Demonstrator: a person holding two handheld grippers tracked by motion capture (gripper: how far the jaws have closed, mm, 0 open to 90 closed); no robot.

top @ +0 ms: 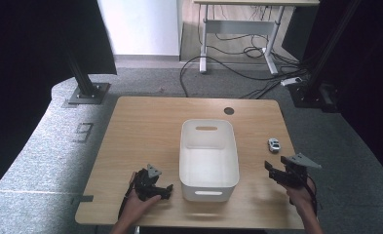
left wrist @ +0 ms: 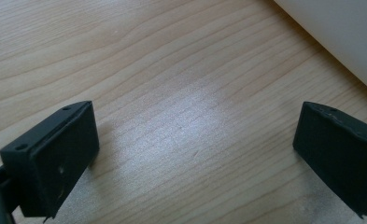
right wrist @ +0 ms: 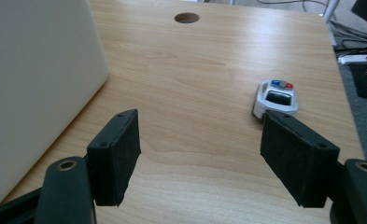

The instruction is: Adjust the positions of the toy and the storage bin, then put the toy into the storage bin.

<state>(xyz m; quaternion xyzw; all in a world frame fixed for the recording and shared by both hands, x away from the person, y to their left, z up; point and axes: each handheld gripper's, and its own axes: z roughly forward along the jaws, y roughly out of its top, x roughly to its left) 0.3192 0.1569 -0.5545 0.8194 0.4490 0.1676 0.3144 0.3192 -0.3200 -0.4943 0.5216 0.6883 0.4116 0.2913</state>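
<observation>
A small white toy car (top: 274,145) with a red and blue roof light rests on the wooden table (top: 140,131), right of a white plastic bin (top: 209,181). My right gripper (top: 273,171) hovers open just short of the car (right wrist: 275,97), whose rear sits beyond the right jaw, nothing between the jaws. My left gripper (top: 167,191) lies low at the table's near left, beside the bin's front corner. Its jaws stand wide apart over bare wood (left wrist: 190,116), with the bin's wall (left wrist: 340,37) at the upper right.
The bin looks empty inside. A round cable hole (top: 229,110) sits at the table's far edge. Cables (top: 238,63) and a desk frame lie on the floor beyond. Black posts stand at both far corners. The table's right edge is close to the car.
</observation>
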